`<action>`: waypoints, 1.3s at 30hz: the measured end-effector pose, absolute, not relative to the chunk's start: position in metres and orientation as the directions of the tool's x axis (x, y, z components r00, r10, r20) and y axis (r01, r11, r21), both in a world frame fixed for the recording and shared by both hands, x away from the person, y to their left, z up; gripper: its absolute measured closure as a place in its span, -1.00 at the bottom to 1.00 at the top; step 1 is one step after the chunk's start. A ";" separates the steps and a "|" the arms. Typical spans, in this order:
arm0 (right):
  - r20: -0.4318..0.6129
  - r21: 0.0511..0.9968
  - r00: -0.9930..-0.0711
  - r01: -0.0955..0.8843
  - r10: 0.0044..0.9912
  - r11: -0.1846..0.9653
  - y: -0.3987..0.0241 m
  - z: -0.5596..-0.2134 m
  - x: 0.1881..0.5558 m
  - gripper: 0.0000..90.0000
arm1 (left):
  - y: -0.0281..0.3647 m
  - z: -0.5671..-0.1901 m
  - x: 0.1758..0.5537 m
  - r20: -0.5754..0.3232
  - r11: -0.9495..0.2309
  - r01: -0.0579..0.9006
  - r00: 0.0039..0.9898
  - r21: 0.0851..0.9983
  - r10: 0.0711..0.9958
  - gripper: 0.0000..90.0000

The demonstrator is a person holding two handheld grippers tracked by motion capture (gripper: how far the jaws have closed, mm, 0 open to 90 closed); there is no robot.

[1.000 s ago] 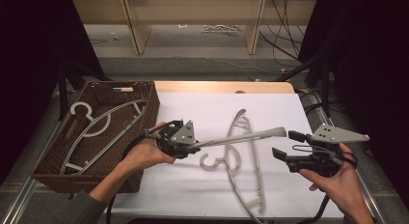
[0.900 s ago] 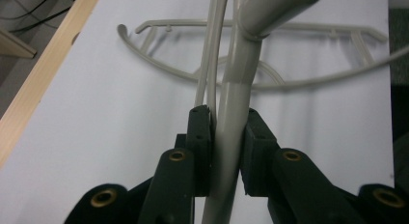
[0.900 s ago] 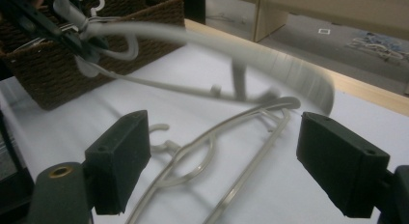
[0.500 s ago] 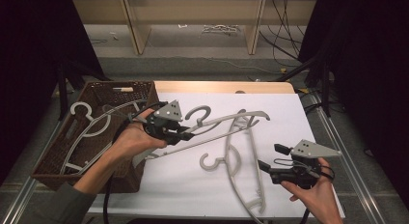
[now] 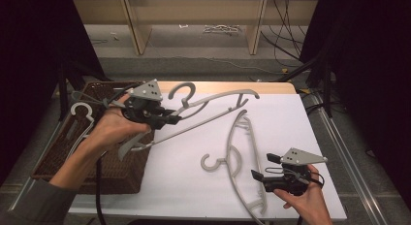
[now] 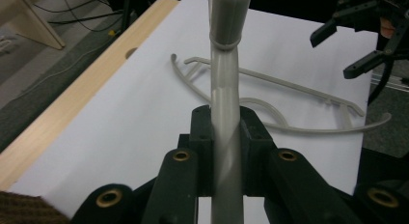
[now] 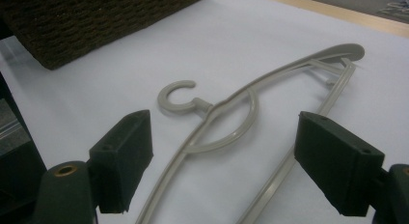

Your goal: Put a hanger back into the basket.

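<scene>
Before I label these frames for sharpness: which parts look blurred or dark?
Left gripper view: the held hanger is smeared close to the lens, the table behind sharper. Right gripper view: the lying hanger looks soft. High view: the sides are black.

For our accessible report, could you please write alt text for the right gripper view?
A grey plastic hanger lies flat on the white table between the open right gripper's two black jaws. A brown wicker basket sits at the upper left.

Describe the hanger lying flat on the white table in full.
The hanger on the table is pale grey, plastic-looking, with an open hook, a ring below it, curved shoulders and a straight lower bar. It lies flat on the white sheet, hook toward the wicker basket. The open right tongs hover beside it; nothing grips it.
</scene>
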State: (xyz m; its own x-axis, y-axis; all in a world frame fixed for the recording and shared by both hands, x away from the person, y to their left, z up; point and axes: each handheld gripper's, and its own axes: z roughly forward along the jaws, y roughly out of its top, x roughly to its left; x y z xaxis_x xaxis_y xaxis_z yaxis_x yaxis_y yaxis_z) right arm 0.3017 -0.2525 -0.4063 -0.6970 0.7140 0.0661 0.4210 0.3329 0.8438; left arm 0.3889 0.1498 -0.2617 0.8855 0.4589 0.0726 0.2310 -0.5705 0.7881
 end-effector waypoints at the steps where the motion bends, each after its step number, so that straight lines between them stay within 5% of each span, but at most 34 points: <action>1: 0.069 0.843 -0.696 0.424 0.715 0.332 -0.252 -0.407 0.302 -0.50 | 0.150 -0.262 0.389 0.073 -0.571 0.231 0.885 0.788 0.459 0.76; 20: 0.065 0.833 -0.700 0.431 0.712 0.348 -0.249 -0.411 0.302 -0.50 | 0.256 -0.271 0.400 0.080 -0.498 0.349 0.751 0.794 0.655 0.76; 39: 0.069 0.841 -0.708 0.420 0.703 0.341 -0.247 -0.417 0.303 -0.52 | 0.322 -0.298 0.408 0.092 -0.449 0.389 0.665 0.805 0.741 0.76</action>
